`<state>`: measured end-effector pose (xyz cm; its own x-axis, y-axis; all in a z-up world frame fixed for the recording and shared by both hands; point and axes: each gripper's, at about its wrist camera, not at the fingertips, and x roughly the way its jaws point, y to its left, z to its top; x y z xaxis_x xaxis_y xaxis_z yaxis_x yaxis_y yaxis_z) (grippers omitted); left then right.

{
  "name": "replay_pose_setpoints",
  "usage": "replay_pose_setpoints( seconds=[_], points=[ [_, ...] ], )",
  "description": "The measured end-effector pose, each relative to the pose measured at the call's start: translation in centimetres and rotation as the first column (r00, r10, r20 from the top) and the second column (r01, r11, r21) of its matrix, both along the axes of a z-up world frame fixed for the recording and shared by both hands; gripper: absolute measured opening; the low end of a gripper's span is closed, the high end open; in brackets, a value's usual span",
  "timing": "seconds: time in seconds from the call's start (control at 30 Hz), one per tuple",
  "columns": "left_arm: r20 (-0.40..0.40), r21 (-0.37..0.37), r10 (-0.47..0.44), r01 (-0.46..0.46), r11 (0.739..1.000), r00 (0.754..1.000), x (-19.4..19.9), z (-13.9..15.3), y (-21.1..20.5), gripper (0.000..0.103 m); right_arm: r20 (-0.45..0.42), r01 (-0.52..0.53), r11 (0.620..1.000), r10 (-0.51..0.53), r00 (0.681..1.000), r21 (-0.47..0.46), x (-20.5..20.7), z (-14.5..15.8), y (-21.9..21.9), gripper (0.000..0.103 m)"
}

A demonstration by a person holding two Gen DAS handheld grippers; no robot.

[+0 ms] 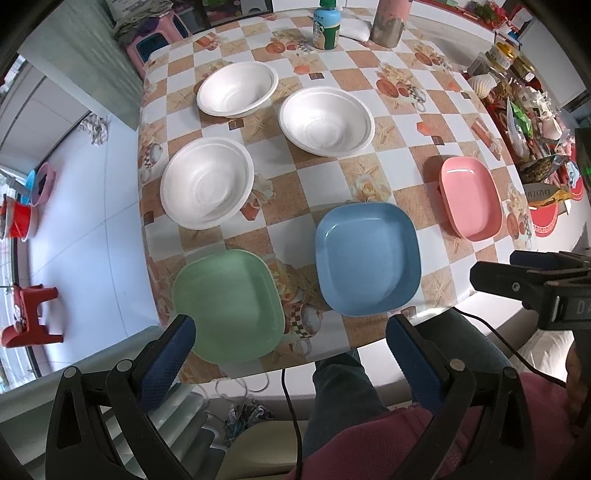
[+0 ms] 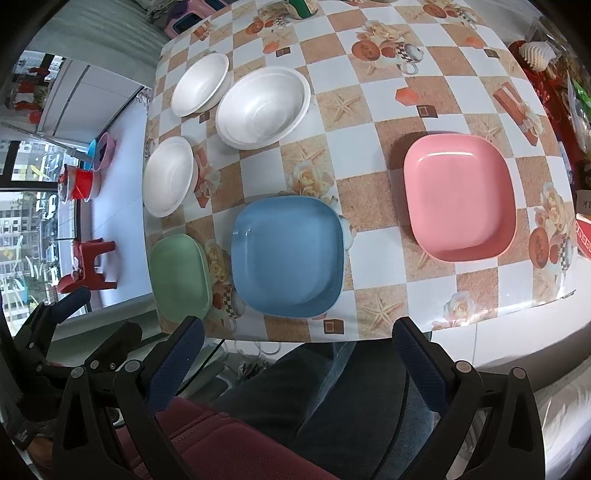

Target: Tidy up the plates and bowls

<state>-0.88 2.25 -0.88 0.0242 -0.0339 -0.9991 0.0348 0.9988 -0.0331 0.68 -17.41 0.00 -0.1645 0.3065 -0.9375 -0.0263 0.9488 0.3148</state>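
Three square plates lie along the table's near edge: a green plate [image 1: 227,304] [image 2: 179,275] at the left, a blue plate [image 1: 365,258] [image 2: 288,254] in the middle, a pink plate [image 1: 469,195] [image 2: 458,195] at the right. Behind them sit three white bowls: one near left [image 1: 207,182] [image 2: 168,175], one far left [image 1: 236,88] [image 2: 199,83], one centre [image 1: 327,120] [image 2: 262,105]. My left gripper [image 1: 291,332] is open, held above the table's near edge, nothing between its fingers. My right gripper [image 2: 295,343] is open too, just short of the blue plate.
The table wears a checkered cloth [image 1: 369,74] with fruit and flower prints. A green-capped bottle [image 1: 327,27] and a pink cup [image 1: 389,22] stand at the far edge. Snack packets and jars [image 1: 524,122] crowd the right side. A person's legs [image 2: 314,398] are under the near edge. Red stools [image 1: 29,314] stand on the floor at left.
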Motion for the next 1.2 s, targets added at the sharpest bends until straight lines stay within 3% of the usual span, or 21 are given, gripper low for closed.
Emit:
replay_pose_setpoints(
  seconds=[0.2, 0.47, 0.9, 1.2],
  points=[
    [-0.064, 0.008, -0.018, 0.019, 1.0, 0.998, 0.3, -0.5, -1.0, 0.103, -0.022, 0.016, 1.0, -0.017, 1.0, -0.012, 0.1, -0.9, -0.8, 0.102],
    [-0.072, 0.016, -0.03, 0.031, 0.999, 0.997, 0.7, -1.8, -1.6, 0.103, -0.062, 0.037, 0.999, -0.038, 0.997, -0.013, 0.0, -2.1, -1.9, 0.102],
    [-0.116, 0.049, -0.048, 0.054, 0.997, 0.992, 2.2, -7.0, -2.7, 0.103, -0.157, 0.023, 0.996, -0.037, 0.987, -0.091, -0.6, -6.7, -3.4, 0.102],
    [-0.132, 0.078, 0.005, 0.005, 0.997, 0.991, 3.6, -10.6, -3.2, 0.103, -0.17, -0.023, 0.994, 0.005, 0.985, -0.103, -0.3, -10.4, -2.3, 0.102]
  ],
)
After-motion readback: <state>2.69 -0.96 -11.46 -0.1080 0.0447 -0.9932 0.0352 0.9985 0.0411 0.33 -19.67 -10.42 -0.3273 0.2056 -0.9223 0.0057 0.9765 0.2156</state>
